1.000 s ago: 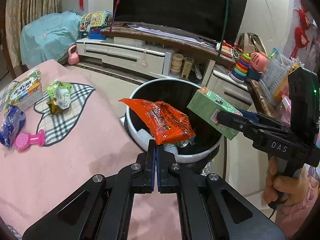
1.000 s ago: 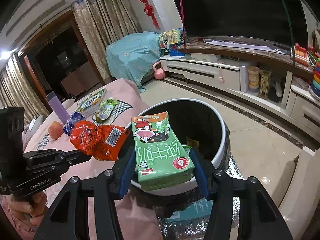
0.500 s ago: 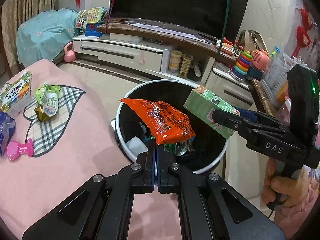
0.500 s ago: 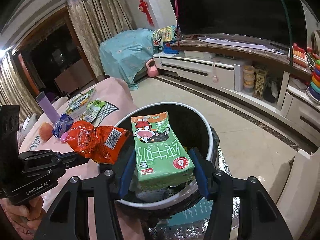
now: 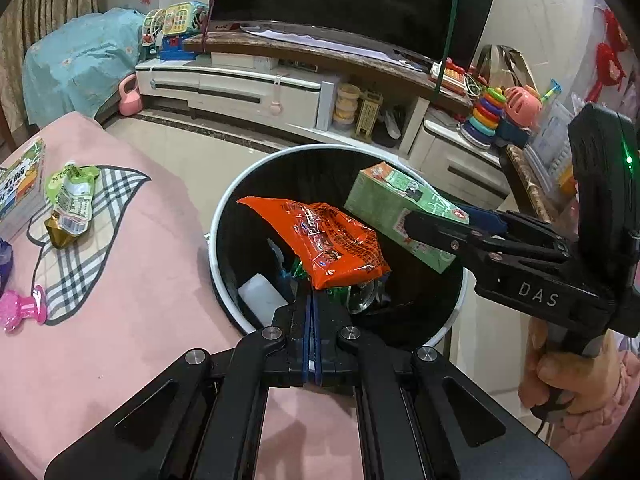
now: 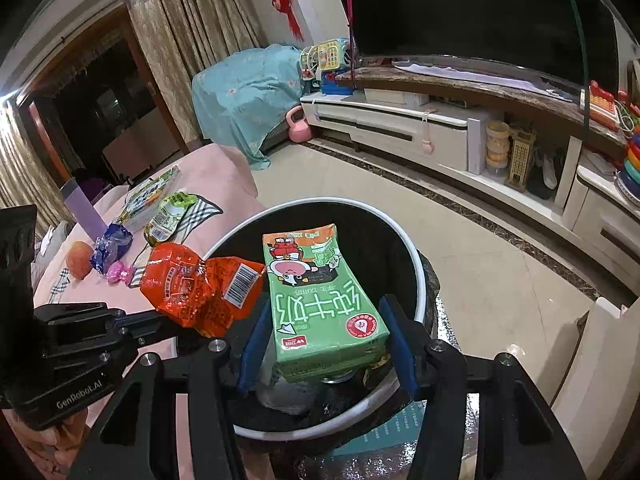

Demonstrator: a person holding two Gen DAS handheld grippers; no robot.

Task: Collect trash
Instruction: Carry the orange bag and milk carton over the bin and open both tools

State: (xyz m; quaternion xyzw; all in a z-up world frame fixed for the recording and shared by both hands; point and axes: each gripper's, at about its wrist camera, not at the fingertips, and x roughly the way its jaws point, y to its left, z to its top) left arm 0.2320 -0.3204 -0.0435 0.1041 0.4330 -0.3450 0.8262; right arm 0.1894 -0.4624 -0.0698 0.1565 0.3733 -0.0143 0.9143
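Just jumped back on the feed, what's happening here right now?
A person is clearing trash with a gripper in each hand. The left gripper is shut on an orange snack wrapper; the right gripper clamps a green milk carton. Both hang over the open trash bin, not yet dropped. More wrappers lie on the pink cloth.

Dim warm indoor light, ceiling lamp glare upper left, fisheye-curved dark edges.

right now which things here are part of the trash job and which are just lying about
Job:
- orange wrapper, pinched by left gripper
- green milk carton, clamped in right gripper
- trash bin

Lying about:
- pink toy dumbbell
- kettlebell
- stacking rings
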